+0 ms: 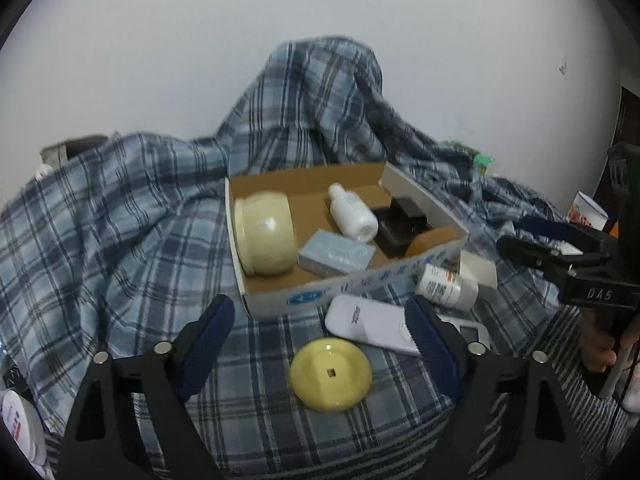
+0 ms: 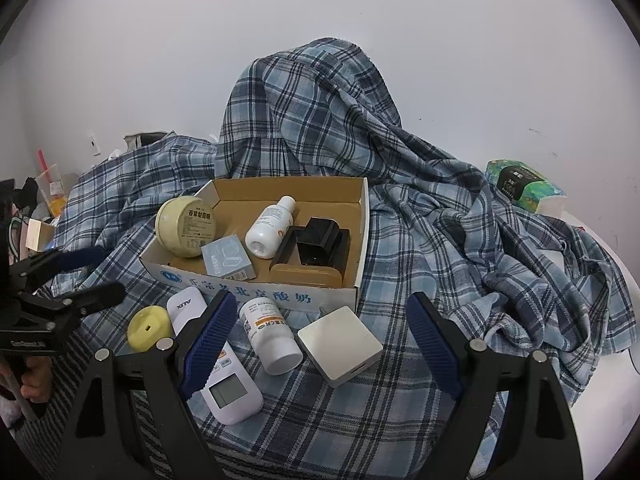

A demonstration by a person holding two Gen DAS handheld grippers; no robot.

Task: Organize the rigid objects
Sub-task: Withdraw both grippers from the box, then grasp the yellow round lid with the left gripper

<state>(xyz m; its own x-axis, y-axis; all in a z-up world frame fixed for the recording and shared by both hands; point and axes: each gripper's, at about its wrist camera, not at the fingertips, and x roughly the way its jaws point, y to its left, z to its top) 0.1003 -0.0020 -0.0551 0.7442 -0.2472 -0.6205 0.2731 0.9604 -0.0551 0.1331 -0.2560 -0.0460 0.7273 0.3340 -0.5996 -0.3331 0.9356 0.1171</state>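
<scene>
An open cardboard box (image 1: 360,280) (image 2: 280,298) lies on a plaid cloth. It holds a cream jar (image 1: 266,236) (image 2: 184,226) on its side, a white bottle (image 1: 352,212) (image 2: 270,228), a small grey-blue carton (image 1: 336,256) (image 2: 228,260) and a black block (image 1: 404,226) (image 2: 316,242). In front of it lie a yellow lid (image 1: 330,374) (image 2: 147,327), a white handheld device (image 1: 372,326) (image 2: 228,384), a white pill bottle (image 1: 446,286) (image 2: 272,336) and a white square box (image 2: 340,344). My left gripper (image 1: 318,304) stands open around the lid without touching it. My right gripper (image 2: 320,300) is open over the pill bottle and square box.
The blue plaid cloth (image 2: 460,240) is heaped high behind the box against a white wall. A green tissue pack (image 2: 524,188) sits far right, a cup with a straw (image 2: 50,188) far left. A person's hand (image 1: 600,344) holds the right gripper's handle.
</scene>
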